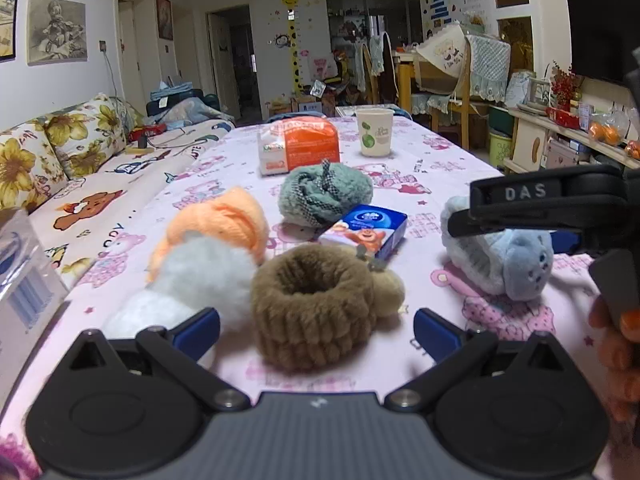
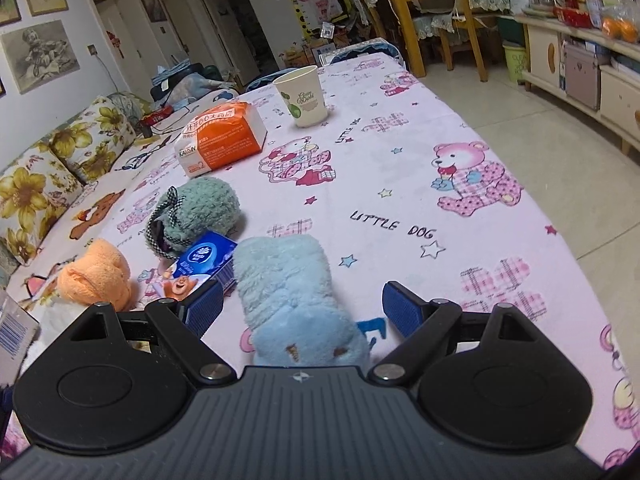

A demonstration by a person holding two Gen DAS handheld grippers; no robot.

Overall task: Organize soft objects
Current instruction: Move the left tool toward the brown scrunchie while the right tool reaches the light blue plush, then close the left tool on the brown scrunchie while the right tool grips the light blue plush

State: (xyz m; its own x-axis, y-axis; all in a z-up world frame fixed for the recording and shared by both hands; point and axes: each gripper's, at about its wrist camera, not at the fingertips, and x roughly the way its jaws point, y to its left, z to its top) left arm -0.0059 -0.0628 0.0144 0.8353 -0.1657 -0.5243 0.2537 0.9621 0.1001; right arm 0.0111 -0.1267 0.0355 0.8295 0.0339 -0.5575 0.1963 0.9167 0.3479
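Observation:
A brown fuzzy ring (image 1: 316, 312) with a tan pom-pom sits between the spread fingers of my open left gripper (image 1: 316, 330). To its left lie a white fluffy piece (image 1: 200, 276) and an orange knitted piece (image 1: 224, 224); a teal fuzzy piece (image 1: 326, 196) lies behind. A light blue plush (image 1: 504, 260) rests at the right, with my other gripper reaching over it. In the right wrist view my open right gripper (image 2: 302, 306) straddles that light blue plush (image 2: 292, 304), and its pads do not touch it. The teal piece (image 2: 196, 210) and orange piece (image 2: 96, 276) lie to the left.
A small blue tissue pack (image 1: 366, 234) lies between the soft things. An orange-and-white package (image 1: 298, 144) and a paper cup (image 1: 374, 132) stand farther back on the pink tablecloth (image 2: 400, 168). A sofa (image 1: 80, 184) runs along the left; chairs and a cabinet stand at the right.

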